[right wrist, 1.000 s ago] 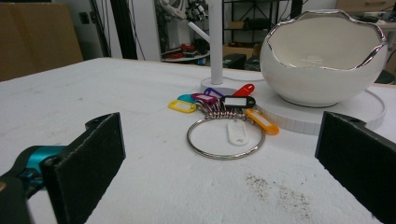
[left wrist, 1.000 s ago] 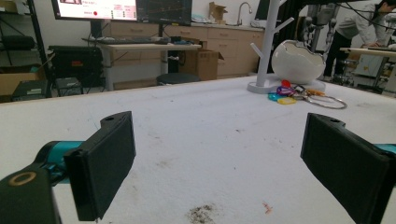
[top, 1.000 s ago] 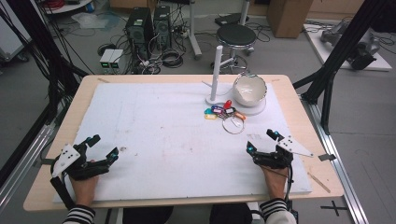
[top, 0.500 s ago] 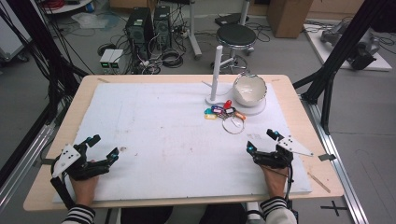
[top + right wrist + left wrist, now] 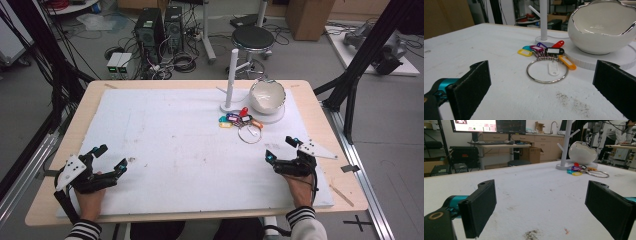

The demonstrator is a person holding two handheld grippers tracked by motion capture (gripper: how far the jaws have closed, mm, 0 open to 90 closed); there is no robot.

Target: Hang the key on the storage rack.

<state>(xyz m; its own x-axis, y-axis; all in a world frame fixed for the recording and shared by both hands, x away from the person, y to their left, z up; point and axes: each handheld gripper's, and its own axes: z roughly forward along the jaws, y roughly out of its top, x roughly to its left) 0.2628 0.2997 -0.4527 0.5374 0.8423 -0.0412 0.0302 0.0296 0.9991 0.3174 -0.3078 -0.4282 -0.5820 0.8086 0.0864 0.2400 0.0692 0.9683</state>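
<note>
Change: next to none against the earlier high views; both grippers sit where they sat, key ring unmoved.
Meaning: work not yet begun, reach for the keys probably still to come.
Left gripper [image 5: 109,159]: lower left of the high view, low over the white mat [image 5: 165,150], jaws spread wide, nothing between them.
Right gripper [image 5: 281,149]: lower right of the high view, low over the mat, jaws spread wide, empty.
Key ring [image 5: 250,133]: flat on the mat, upper centre-right of the high view, coloured tags [image 5: 235,119] fanned toward the stand.
Ring against right gripper: just ahead and a little left in the high view; framed between the two jaws in the right gripper view [image 5: 547,71], near, not touching.
Ring against left gripper: well apart, far at the upper right of the left gripper view [image 5: 597,173].
Neighbours: white peg stand [image 5: 231,80] beside the tags, white bowl [image 5: 267,96] on its round base just right of them.
Likely next: right gripper forward to the ring.
</note>
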